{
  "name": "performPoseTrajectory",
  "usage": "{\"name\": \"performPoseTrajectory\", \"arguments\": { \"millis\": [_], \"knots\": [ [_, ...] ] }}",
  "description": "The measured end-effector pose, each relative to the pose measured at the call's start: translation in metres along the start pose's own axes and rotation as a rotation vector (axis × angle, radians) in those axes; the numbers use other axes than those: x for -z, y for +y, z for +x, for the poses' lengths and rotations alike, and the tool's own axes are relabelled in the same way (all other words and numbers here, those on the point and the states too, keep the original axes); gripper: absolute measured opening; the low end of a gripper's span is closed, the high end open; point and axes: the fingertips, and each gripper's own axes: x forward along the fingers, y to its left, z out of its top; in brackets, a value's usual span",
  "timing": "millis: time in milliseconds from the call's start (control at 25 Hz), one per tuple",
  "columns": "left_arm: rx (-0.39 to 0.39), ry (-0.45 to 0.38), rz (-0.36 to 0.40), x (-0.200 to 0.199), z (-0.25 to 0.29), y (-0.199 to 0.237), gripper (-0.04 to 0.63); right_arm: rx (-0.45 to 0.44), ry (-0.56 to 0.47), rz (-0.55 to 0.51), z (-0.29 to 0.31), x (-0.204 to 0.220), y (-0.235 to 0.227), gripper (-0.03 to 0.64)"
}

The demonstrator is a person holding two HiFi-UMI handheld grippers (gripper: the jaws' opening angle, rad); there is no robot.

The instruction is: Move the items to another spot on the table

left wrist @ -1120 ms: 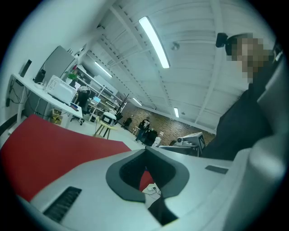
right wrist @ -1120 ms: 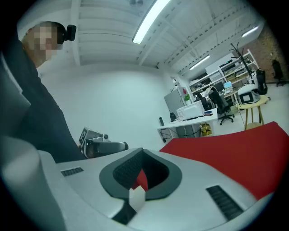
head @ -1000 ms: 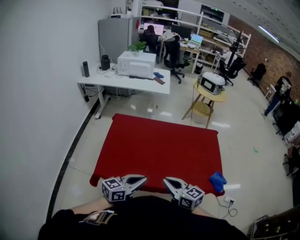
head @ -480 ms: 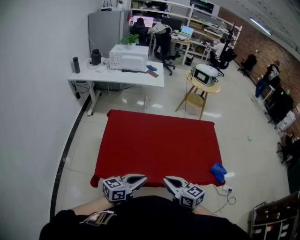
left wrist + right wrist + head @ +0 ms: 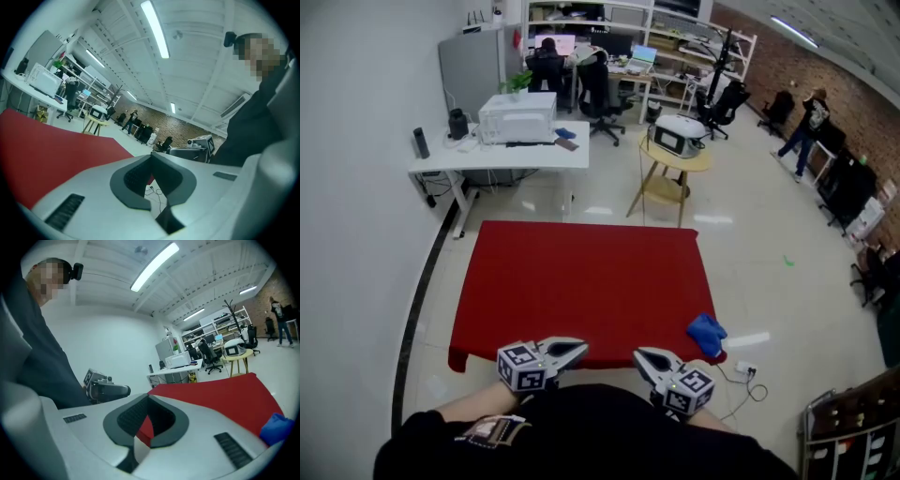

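A crumpled blue cloth-like item (image 5: 707, 333) lies at the front right corner of the red table (image 5: 581, 272); it also shows at the right edge of the right gripper view as the blue item (image 5: 276, 427). My left gripper (image 5: 581, 349) and right gripper (image 5: 639, 356) are held close to my body at the table's front edge, tips pointing toward each other. Both are shut with nothing in them. In the left gripper view the left gripper (image 5: 151, 155) has its jaws together over the red table (image 5: 47, 140). In the right gripper view the right gripper (image 5: 148, 397) is the same, and the left gripper (image 5: 105, 390) shows opposite.
Beyond the table stand a white desk (image 5: 502, 155) with a printer, a round yellow side table (image 5: 675, 164) carrying an appliance, and office chairs. A wall runs along the left. A cable and power strip (image 5: 741, 370) lie on the floor by the right front corner.
The head view has swung, so the table, the blue item and the room sit further left in the frame. Both grippers stay shut in front of my body.
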Motion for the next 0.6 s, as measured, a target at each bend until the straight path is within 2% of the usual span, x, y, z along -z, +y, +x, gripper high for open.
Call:
{"name": "performPoseTrajectory", "arguments": {
  "millis": [160, 320, 480, 600],
  "knots": [
    [-0.008, -0.017, -0.032, 0.015, 0.085, -0.041, -0.008, -0.013, 0.024, -0.013, -0.073, 0.004, -0.058, -0.008],
    [0.023, 0.033, -0.044, 0.026, 0.164, -0.079, -0.008, 0.001, 0.027, 0.001, -0.142, 0.000, -0.106, -0.008],
    [0.024, 0.087, 0.003, 0.029, 0.221, -0.086, -0.008, 0.046, 0.012, 0.010, -0.183, -0.001, -0.137, -0.008],
    [0.050, 0.164, 0.076, 0.039, 0.261, -0.083, -0.008, 0.085, -0.015, 0.035, -0.195, 0.001, -0.158, -0.008]
  ]
}}
